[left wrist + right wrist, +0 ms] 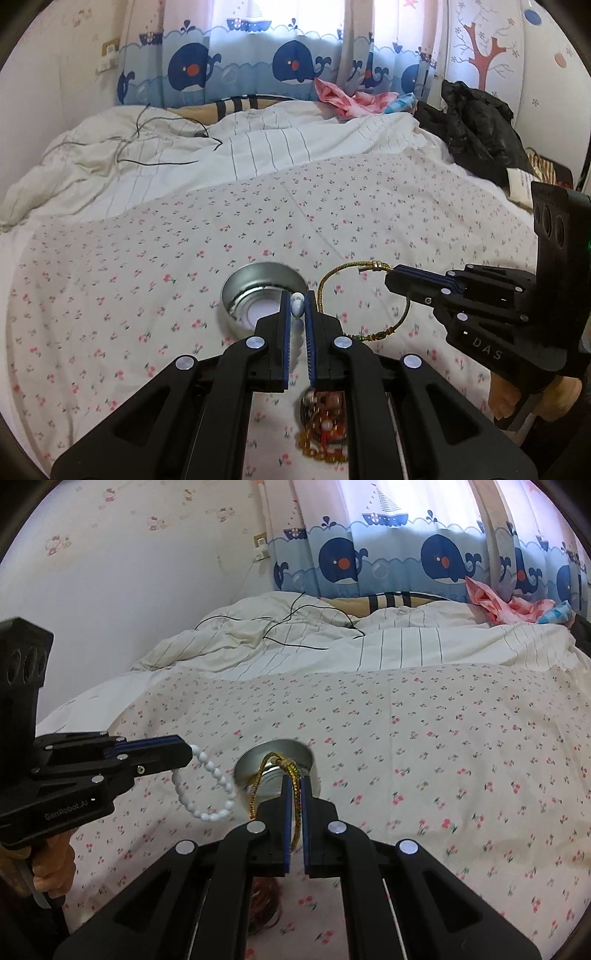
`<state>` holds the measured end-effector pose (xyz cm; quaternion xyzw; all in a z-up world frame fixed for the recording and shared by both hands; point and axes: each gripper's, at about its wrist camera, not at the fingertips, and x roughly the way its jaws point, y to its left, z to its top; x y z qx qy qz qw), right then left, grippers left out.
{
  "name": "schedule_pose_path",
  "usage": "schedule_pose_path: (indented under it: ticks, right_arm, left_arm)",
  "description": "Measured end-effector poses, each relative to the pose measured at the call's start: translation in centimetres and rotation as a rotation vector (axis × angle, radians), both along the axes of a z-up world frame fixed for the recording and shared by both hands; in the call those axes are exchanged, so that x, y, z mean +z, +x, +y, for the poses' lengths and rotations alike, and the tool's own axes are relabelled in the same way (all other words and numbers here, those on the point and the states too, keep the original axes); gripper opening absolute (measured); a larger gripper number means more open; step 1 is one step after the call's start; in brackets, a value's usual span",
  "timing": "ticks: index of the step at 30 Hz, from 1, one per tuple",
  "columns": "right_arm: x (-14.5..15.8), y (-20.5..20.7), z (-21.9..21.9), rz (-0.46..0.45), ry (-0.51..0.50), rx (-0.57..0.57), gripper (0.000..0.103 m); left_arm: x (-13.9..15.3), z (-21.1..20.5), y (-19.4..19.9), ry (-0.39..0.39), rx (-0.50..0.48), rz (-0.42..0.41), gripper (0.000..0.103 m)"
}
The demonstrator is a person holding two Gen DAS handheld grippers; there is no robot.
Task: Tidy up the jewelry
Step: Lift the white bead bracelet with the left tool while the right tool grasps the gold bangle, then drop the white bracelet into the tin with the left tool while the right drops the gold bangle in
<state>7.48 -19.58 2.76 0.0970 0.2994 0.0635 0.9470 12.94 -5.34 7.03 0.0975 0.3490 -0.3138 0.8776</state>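
Observation:
A round metal tin (264, 295) sits open on the cherry-print bedsheet; it also shows in the right wrist view (295, 757). My left gripper (297, 308) is shut on a white bead bracelet (296, 308), which hangs in a loop in the right wrist view (207, 792), just left of the tin. My right gripper (294, 786) is shut on a gold cord bangle (291, 771), held near the tin's right side; the bangle shows as a ring in the left wrist view (364, 301). A tin of amber beads (325, 424) lies under my left gripper.
A rumpled striped duvet (184, 147) with a thin black cable (166, 147) lies behind. A black jacket (476, 133) sits at the far right. Whale-print curtains (295, 66) hang at the back. Pink cloth (351, 98) lies by the window.

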Motion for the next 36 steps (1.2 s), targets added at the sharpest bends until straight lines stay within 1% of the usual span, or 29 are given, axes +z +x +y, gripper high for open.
schedule_pose_path:
  ticks: [4,7,11,14,17,20,22,24,26,27,31,34,36]
  right_arm:
    - [-0.3,1.8,-1.2,0.019,0.025,-0.007,0.005]
    - [-0.4,2.8,-1.6,0.027,0.024,-0.005,0.005]
    - [-0.3,4.0,-1.7,0.027,0.024,0.001,0.005]
    - [-0.4,4.7,-1.7,0.032,0.028,0.006,0.005]
    - [-0.7,5.5,-1.6,0.041,0.031,0.011,0.005]
    - [-1.0,6.1,-1.2,0.051,0.031,0.017,0.005]
    - [-1.2,6.5,-1.0,0.059,0.034,0.024,0.005]
    - [-1.3,6.9,-0.4,0.065,0.036,0.036,0.005]
    - [-1.5,7.5,0.4,0.074,0.037,0.055,0.005]
    - [-1.7,7.7,0.7,0.079,0.038,0.062,0.005]
    - [-2.7,9.2,2.4,0.111,0.046,0.090,0.005]
    - [-3.5,10.2,3.3,0.136,0.042,0.099,0.005]
    - [-4.4,10.9,4.0,0.172,0.030,0.107,0.005]
  left_arm:
    - [-0.3,-0.6,2.5,-0.026,0.004,0.038,0.007]
    - [-0.6,-1.6,4.3,-0.050,0.006,0.065,0.007]
    - [-1.9,-2.8,5.8,-0.051,0.006,0.091,0.007]
    - [-3.1,-3.2,6.4,-0.035,0.013,0.112,0.007]
    - [-4.8,-3.2,7.4,-0.020,0.034,0.152,0.007]
    - [-6.7,-3.2,8.3,0.038,0.071,0.195,0.007]
    - [-7.3,-2.9,8.8,0.073,0.104,0.207,0.009]
    - [-6.9,-2.3,9.0,0.066,0.117,0.207,0.019]
    - [-5.9,-1.4,9.1,0.060,0.153,0.175,0.049]
    - [-5.3,-1.0,9.1,0.056,0.166,0.158,0.052]
    - [-4.0,0.8,9.6,0.029,0.209,0.147,0.052]
    - [-3.7,1.5,9.8,0.020,0.231,0.162,0.052]
    - [-3.7,1.8,9.7,0.023,0.237,0.165,0.053]
